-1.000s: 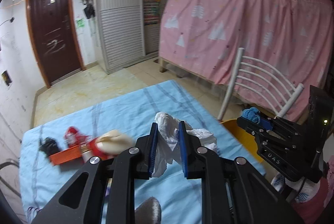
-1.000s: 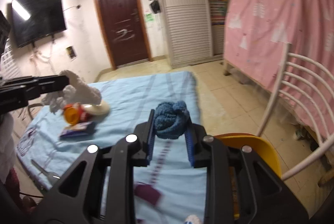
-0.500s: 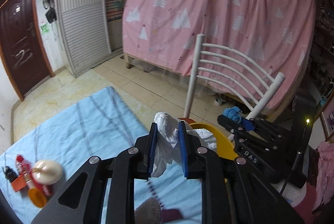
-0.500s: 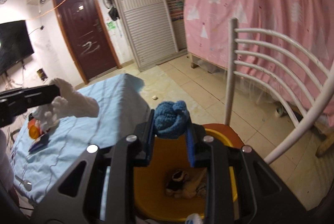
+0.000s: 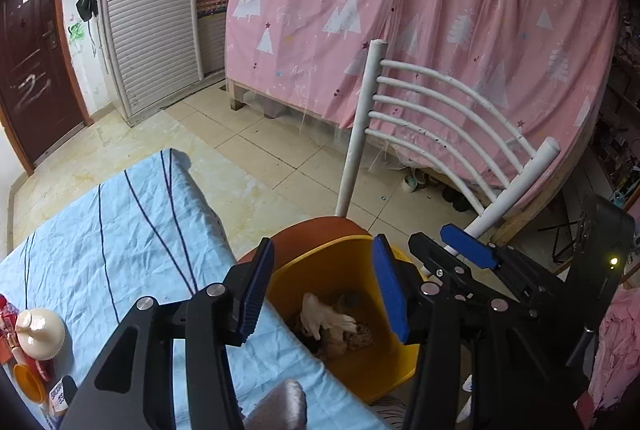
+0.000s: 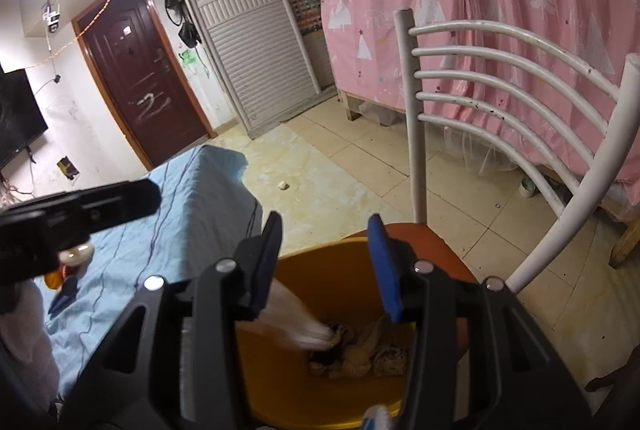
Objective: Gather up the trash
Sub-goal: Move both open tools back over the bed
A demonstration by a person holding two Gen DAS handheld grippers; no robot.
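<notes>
My left gripper (image 5: pixel 324 290) hangs over a yellow bin (image 5: pixel 340 270) that stands on a brown chair seat. Its jaws are opening and nothing is between them. A crumpled white tissue (image 5: pixel 322 318) lies in the bin on brownish scraps. My right gripper (image 6: pixel 325 266) is over the same bin (image 6: pixel 312 394). Its jaws are also opening, with nothing between them. A white blur of tissue (image 6: pixel 298 324) shows at the bin's inner wall beside tan trash (image 6: pixel 360 354). I cannot make out the blue knitted ball.
A white metal chair back (image 5: pixel 440 117) rises behind the bin, with a pink curtain (image 5: pixel 440 9) beyond it. The blue-clothed table (image 5: pixel 120 230) lies to the left. On its near left corner are a cream lid (image 5: pixel 40 334) and red and orange items.
Both grippers moved from above the table to above the bin and opened. The tissue left the left jaws and now lies in the bin. The blue ball is gone from the right jaws.
</notes>
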